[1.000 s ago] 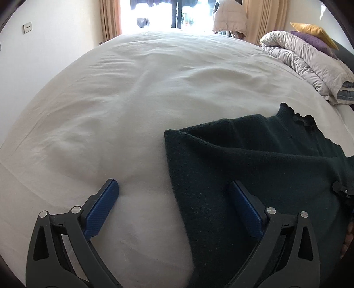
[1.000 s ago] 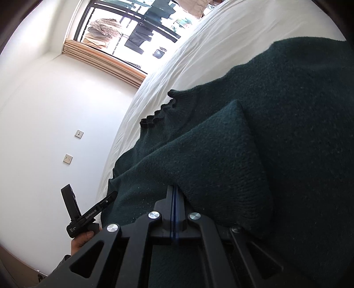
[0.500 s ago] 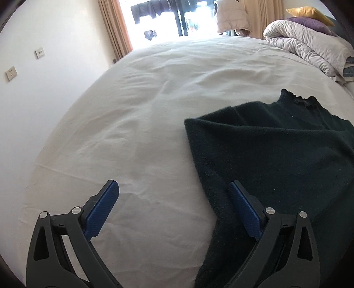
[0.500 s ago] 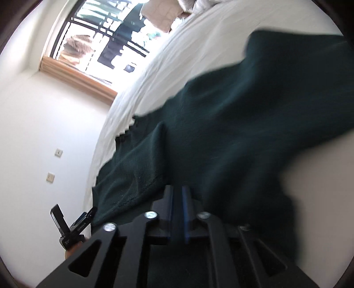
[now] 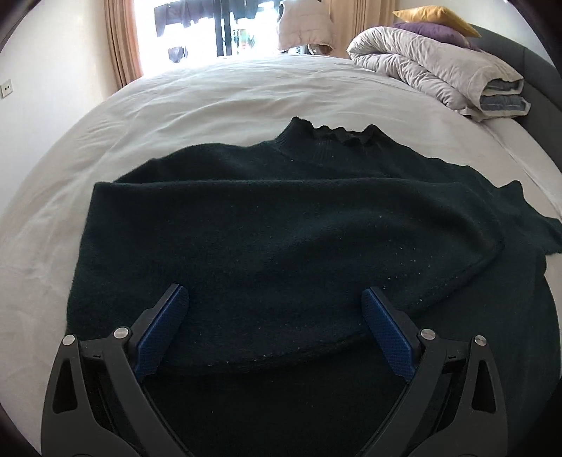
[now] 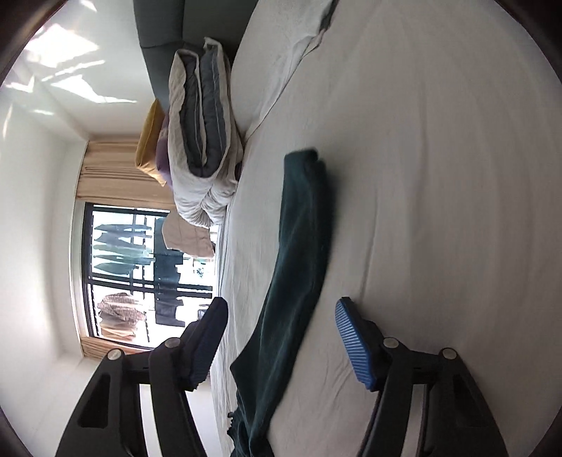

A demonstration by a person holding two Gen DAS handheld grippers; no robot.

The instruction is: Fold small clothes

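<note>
A dark green knit sweater (image 5: 281, 225) lies on the white bed sheet (image 5: 210, 91), collar away from me, with one sleeve folded across its front. My left gripper (image 5: 274, 313) is open and hovers over the sweater's near part, holding nothing. In the right wrist view, which is rolled sideways, the other sleeve (image 6: 302, 246) stretches out on the sheet (image 6: 439, 175). My right gripper (image 6: 281, 320) is open and empty, with the sleeve lying between its fingers and beyond them.
A rolled grey duvet (image 5: 439, 73) with yellow and purple pillows (image 5: 432, 17) sits at the far right of the bed, against a dark headboard (image 5: 527, 70). A window (image 5: 210, 28) with curtains lies beyond the bed; the duvet also shows in the right wrist view (image 6: 200, 123).
My right gripper has opened and let go of the sweater sleeve it held, and has swung away to the outstretched sleeve. My left gripper has moved right, from the sweater's left edge to over its middle.
</note>
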